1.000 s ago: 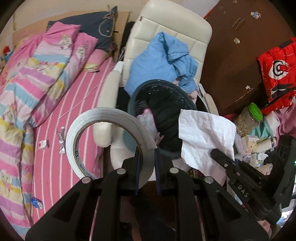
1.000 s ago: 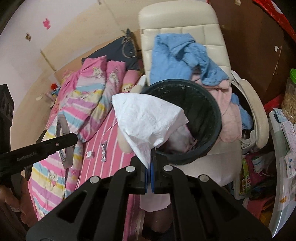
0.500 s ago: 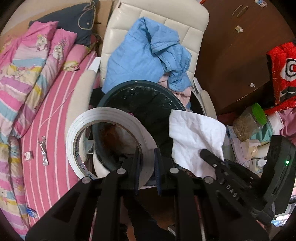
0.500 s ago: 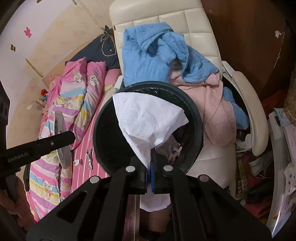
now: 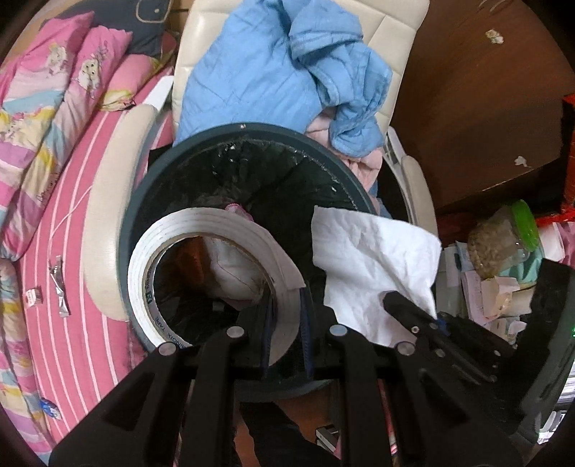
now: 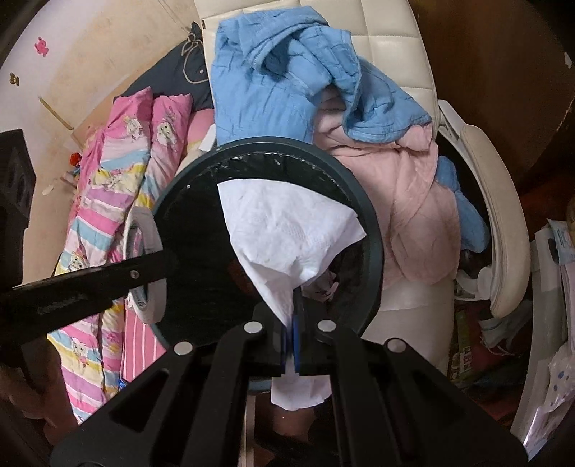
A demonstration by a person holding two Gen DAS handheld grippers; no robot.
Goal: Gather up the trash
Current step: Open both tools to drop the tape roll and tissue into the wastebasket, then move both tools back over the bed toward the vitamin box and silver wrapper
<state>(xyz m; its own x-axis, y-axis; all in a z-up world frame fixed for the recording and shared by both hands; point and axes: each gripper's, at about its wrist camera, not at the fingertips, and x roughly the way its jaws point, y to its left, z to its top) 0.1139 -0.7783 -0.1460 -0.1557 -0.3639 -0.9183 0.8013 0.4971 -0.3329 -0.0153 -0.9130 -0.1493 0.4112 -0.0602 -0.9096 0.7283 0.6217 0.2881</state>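
Note:
A dark round trash bin (image 5: 248, 136) lined with a black bag stands in front of a cream chair; it also shows in the right wrist view (image 6: 373, 248). My left gripper (image 5: 287, 323) is shut on a white tape roll (image 5: 201, 222), held over the bin's mouth. The roll also shows edge-on in the right wrist view (image 6: 143, 244). My right gripper (image 6: 291, 345) is shut on a crumpled white tissue (image 6: 287, 230), held over the bin's opening. The tissue also shows in the left wrist view (image 5: 370, 262). Pink and white trash lies inside the bin.
A cream chair (image 5: 395, 32) behind the bin carries blue clothing (image 5: 273, 68) and a pink garment (image 6: 409, 201). A pink striped bed (image 5: 72, 215) with small wrappers (image 5: 59, 283) lies left. A green-lidded jar (image 5: 503, 237) and clutter sit right.
Both grippers have moved forward and over the bin, which now fills more of each view. The tape roll and tissue stay gripped and now hang above the bin's opening.

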